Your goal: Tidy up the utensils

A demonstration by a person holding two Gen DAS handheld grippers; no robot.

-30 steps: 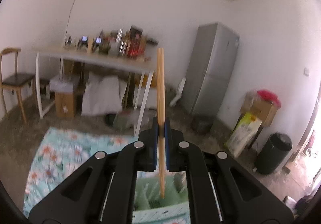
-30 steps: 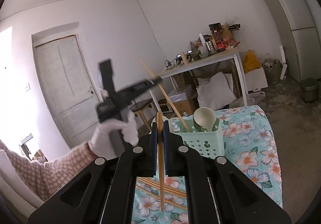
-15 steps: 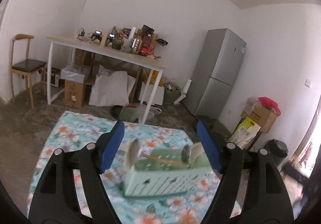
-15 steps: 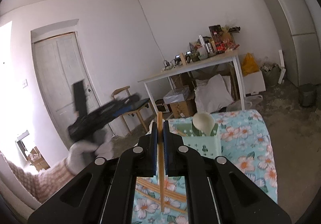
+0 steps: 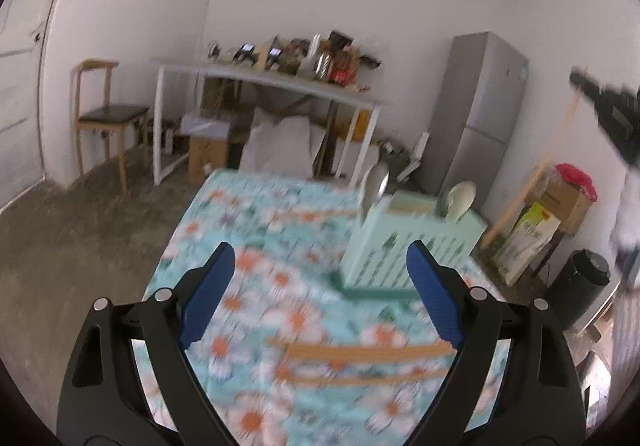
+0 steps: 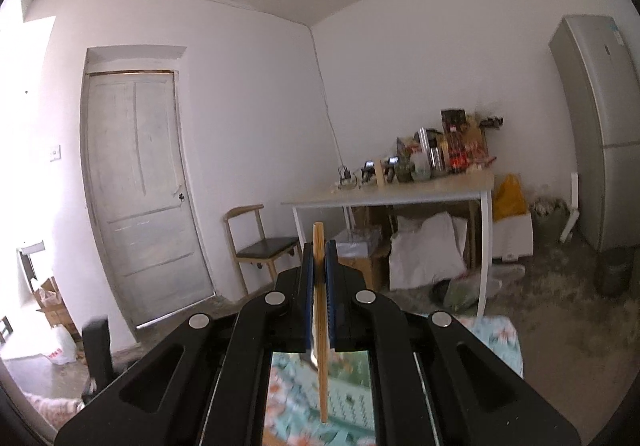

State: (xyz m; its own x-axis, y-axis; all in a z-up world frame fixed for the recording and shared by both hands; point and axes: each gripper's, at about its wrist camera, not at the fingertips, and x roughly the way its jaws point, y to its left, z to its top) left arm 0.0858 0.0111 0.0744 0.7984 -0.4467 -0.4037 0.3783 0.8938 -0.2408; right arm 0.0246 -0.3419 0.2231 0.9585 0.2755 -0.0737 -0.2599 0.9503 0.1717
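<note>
So our left claw [image 5: 316,290] just let go of the chopstick it was carrying a second ago, and the jaws are opening wide with nothing between them now, just floral cloth showing through the gap. That stick looks to have gone into the mint green caddy [image 5: 412,242], which we read as one more utensil sorted, and the claw has since swung away and down toward the loose chopsticks [image 5: 360,352] lying flat on the tabletop [image 5: 256,214] right in front of it. We count two or maybe three there, but the blur makes it hard to say. Over on the other side, our right claw [image 6: 319,266] is clamped tight on a single wooden chopstick [image 6: 320,326], held upright between the blue pads, same as a second back, only now it sits higher with the caddy [image 6: 348,402] peeking through underneath, so we'd guess that one's next to drop in. As for the caddy itself: it stands upright on the cloth, near the far right corner of the tabletop. A metal spoon [image 5: 374,186] sticks up at its left end, a pale ladle-type spoon [image 5: 460,198] at its right end, and something wooden lies across the top between them. Can't tell which compartment that one is actually in.
</note>
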